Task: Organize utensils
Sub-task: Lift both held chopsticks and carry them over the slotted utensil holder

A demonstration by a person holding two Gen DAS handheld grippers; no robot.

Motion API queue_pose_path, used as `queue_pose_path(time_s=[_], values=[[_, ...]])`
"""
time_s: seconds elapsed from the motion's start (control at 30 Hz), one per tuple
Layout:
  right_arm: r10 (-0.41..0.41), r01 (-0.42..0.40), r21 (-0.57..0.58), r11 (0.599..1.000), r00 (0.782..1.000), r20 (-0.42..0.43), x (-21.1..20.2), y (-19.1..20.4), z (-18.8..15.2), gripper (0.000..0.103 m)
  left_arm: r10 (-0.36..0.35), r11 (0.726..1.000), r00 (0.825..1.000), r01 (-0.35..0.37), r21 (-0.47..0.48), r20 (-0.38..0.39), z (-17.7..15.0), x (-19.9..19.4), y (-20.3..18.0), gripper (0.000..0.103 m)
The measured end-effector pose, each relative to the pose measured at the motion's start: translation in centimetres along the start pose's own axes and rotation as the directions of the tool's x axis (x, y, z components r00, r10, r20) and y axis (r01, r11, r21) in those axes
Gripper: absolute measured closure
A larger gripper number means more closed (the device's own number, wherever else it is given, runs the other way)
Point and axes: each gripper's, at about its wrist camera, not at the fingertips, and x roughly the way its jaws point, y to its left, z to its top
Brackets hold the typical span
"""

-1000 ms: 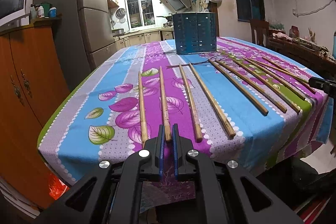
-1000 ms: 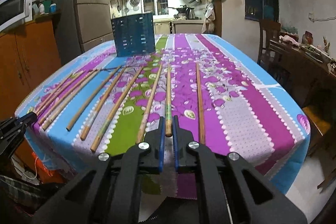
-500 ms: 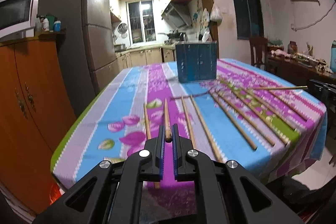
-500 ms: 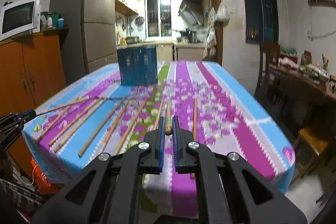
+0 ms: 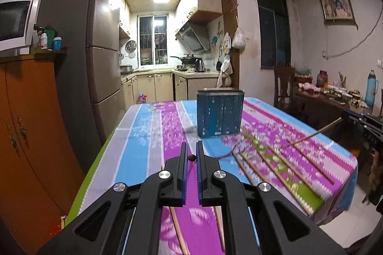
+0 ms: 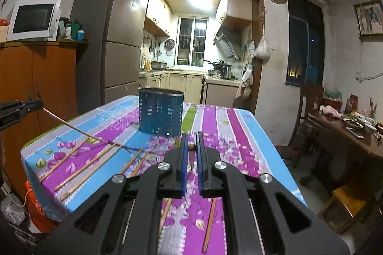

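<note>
My left gripper (image 5: 191, 154) is shut on a wooden chopstick (image 5: 191, 157), seen end-on between the jaws and lifted off the table. My right gripper (image 6: 191, 145) is shut on another chopstick (image 6: 192, 148), also raised. In the right wrist view the left gripper's chopstick (image 6: 79, 131) slants down to the cloth; in the left wrist view the right gripper's chopstick (image 5: 311, 135) does the same. Several chopsticks (image 6: 88, 165) lie on the striped tablecloth. A blue perforated utensil holder (image 5: 219, 112) stands upright mid-table, beyond both grippers; it also shows in the right wrist view (image 6: 160, 115).
The table (image 5: 143, 135) has a floral striped cloth. An orange cabinet (image 5: 26, 135) and a fridge (image 5: 100, 63) stand to the left. A wooden chair (image 6: 308, 116) and a cluttered side table (image 6: 354, 135) are at the right.
Both grippers have lifted their chopsticks' near ends off the table and tilted up; the view now looks level across the table toward the blue holder.
</note>
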Motion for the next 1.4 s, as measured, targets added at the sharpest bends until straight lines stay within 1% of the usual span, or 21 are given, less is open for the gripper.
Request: queue_pose_path(time_s=[0.17,0.3,0.43,0.57,0.73,0.93,1.03,1.17,1.27,1.3,1.33,1.37,1.4], values=[[0.023,-0.023,-0.002,1.000,0.999,0.027,0.9,-0.7,2.6,0.098,-0.004,1.000,0.999,0.003,0.009,0.042,2.7,0.5,0.2,0.095],[0.029,-0.028,-0.014,0.999,0.999,0.040,2.3,-1.2,4.5,0.098,0.001,1.000,0.997,-0.002,0.019,0.076,4.8,1.6,0.7,0.095],[0.049,-0.049,-0.007,0.999,0.997,0.053,3.5,-1.9,6.4,0.098,-0.010,1.000,0.995,0.008,0.017,0.096,6.6,2.7,1.3,0.095],[0.071,-0.070,-0.013,0.997,0.996,0.061,4.4,-2.1,7.6,0.098,-0.019,1.000,0.994,0.017,0.019,0.108,7.3,3.4,1.4,0.095],[0.095,-0.094,-0.012,0.995,0.994,0.059,5.4,-2.1,8.4,0.098,-0.049,0.999,0.993,0.048,0.014,0.109,8.1,4.0,1.4,0.095],[0.133,-0.132,-0.016,0.991,0.990,0.058,6.4,-1.6,9.5,0.098,-0.061,0.998,0.993,0.059,0.020,0.106,8.9,4.9,1.3,0.095],[0.158,-0.158,-0.016,0.987,0.986,0.058,7.1,-1.4,10.5,0.098,-0.071,0.997,0.990,0.068,0.030,0.122,9.9,5.6,1.2,0.095],[0.178,-0.177,-0.022,0.984,0.980,0.086,7.8,-1.2,12.6,0.098,-0.097,0.995,0.981,0.092,0.040,0.166,12.4,6.5,0.8,0.095],[0.191,-0.191,-0.019,0.981,0.972,0.140,8.3,-1.6,15.3,0.098,-0.115,0.993,0.967,0.105,0.058,0.225,15.5,7.4,0.1,0.095],[0.193,-0.192,-0.020,0.981,0.967,0.169,8.5,-1.6,16.8,0.098,-0.118,0.992,0.963,0.106,0.063,0.243,16.4,7.6,-0.1,0.095],[0.196,-0.196,-0.018,0.980,0.962,0.188,8.7,-1.7,17.8,0.098,-0.125,0.991,0.952,0.110,0.070,0.278,18.0,8.2,-0.5,0.095],[0.202,-0.204,-0.012,0.979,0.956,0.212,9.1,-1.8,19.0,0.098,-0.129,0.991,0.945,0.113,0.072,0.299,19.0,8.5,-0.7,0.095],[0.205,-0.208,-0.009,0.978,0.952,0.226,9.4,-1.9,19.8,0.098,-0.133,0.990,0.934,0.114,0.078,0.333,20.4,9.1,-1.1,0.095]])
